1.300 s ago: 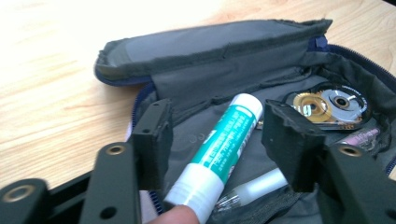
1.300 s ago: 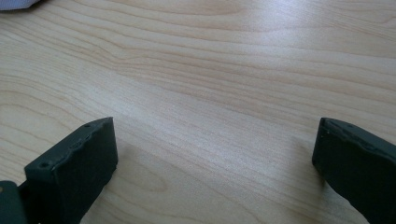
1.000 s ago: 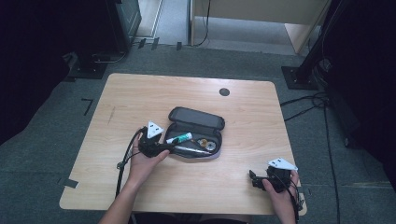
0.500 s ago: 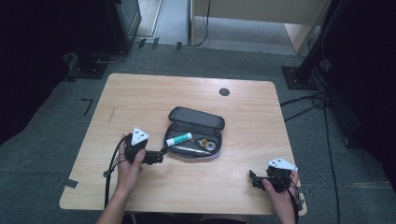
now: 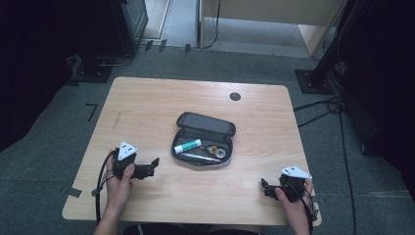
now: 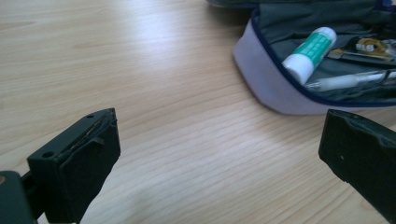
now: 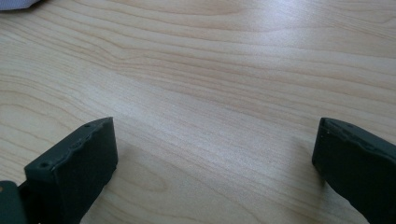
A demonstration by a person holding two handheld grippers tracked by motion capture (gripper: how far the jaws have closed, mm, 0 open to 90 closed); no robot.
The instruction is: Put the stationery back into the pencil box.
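An open dark pencil case (image 5: 208, 123) lies in the middle of the wooden table (image 5: 147, 107). Inside it are a white and green tube (image 5: 187, 146), a pen (image 5: 200, 157) and a small gold-coloured item (image 5: 215, 151). My left gripper (image 5: 150, 168) rests on the table left of the case, pointing at it. Its jaws have just been opening and stand wide with nothing between them. In the left gripper view the case (image 6: 266, 70), tube (image 6: 310, 53) and pen (image 6: 345, 81) lie ahead of the left gripper (image 6: 219, 140). My right gripper (image 5: 265, 188) sits open and empty near the front right corner, over bare wood in the right gripper view (image 7: 215, 149).
A round black cable hole (image 5: 235, 96) is set in the table's far side. Cables (image 5: 100, 181) trail off the front edge by each hand. Dark stands (image 5: 98, 68) and floor cables (image 5: 323, 110) surround the table.
My left gripper has drawn back leftward from the case's left end to bare table, empty. The right gripper has stayed where it was.
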